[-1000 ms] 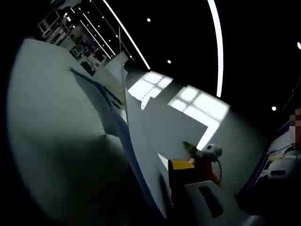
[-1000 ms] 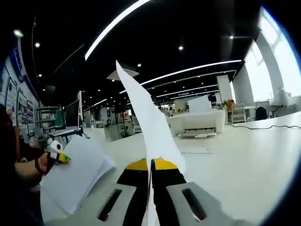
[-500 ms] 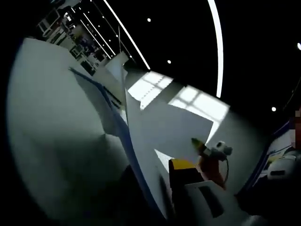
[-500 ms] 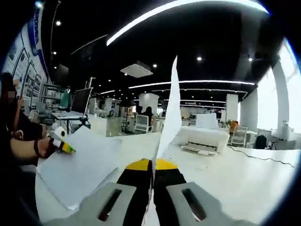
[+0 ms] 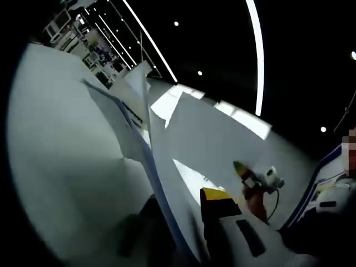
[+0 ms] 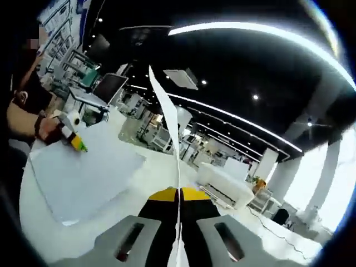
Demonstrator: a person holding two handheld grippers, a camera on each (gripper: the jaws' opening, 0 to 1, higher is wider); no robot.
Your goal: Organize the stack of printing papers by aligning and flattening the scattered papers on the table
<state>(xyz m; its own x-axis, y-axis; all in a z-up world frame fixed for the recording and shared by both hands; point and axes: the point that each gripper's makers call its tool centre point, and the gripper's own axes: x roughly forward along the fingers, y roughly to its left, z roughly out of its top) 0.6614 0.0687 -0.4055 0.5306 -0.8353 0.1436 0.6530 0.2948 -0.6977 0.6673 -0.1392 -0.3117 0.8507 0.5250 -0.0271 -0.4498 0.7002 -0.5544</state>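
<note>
Between the right gripper (image 6: pixel 178 196) jaws, pressed together, one paper sheet (image 6: pixel 168 125) stands edge-on above the bench (image 6: pixel 139 183), apparently lifted for realigning. Left of it, the left gripper (image 6: pixel 78 143) pinches the paper stack (image 6: pixel 83 178) by its near-left edge (lifted, probably for squaring).
</note>
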